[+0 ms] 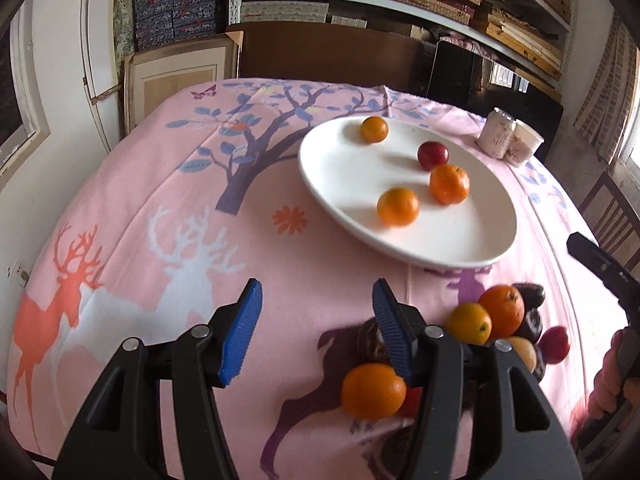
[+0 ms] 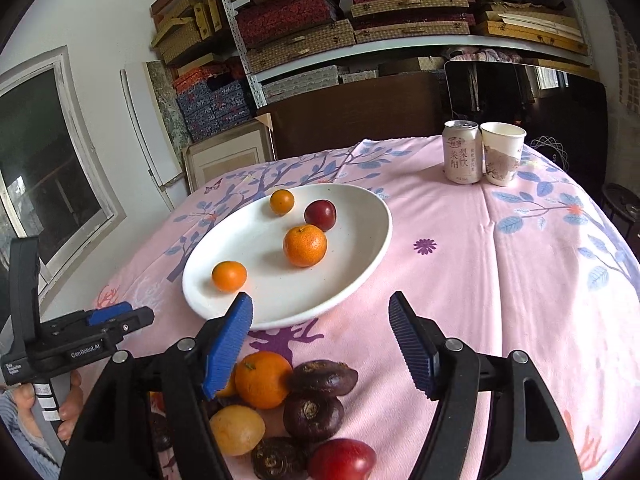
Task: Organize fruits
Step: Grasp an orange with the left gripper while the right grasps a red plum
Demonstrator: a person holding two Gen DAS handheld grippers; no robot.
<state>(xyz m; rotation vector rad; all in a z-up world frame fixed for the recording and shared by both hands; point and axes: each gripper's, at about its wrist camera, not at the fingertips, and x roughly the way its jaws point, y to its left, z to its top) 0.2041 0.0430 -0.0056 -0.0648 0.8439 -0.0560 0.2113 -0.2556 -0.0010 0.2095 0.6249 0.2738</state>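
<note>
A white plate (image 1: 340, 168) (image 2: 352, 248) on the pink tablecloth holds three oranges (image 2: 305, 246) and a red plum (image 2: 320, 215). A loose heap of fruit lies on the cloth near the front: an orange (image 2: 262, 380), dark brown fruits (image 2: 312, 414), a yellow fruit (image 2: 237, 430) and a red plum (image 2: 342, 460). My left gripper (image 1: 316, 292) is open over bare cloth left of the heap, with another orange (image 1: 374, 391) beside its right finger. My right gripper (image 2: 320, 308) is open above the heap, just short of the plate's near rim. Nothing sits between either pair of pads.
A drink can (image 2: 462, 152) and a paper cup (image 2: 502, 152) stand together at the far right of the table. A wooden chair (image 1: 612, 216) is past the right edge. Shelves of boxes fill the back wall. A hand (image 2: 68, 404) holds the left gripper's handle.
</note>
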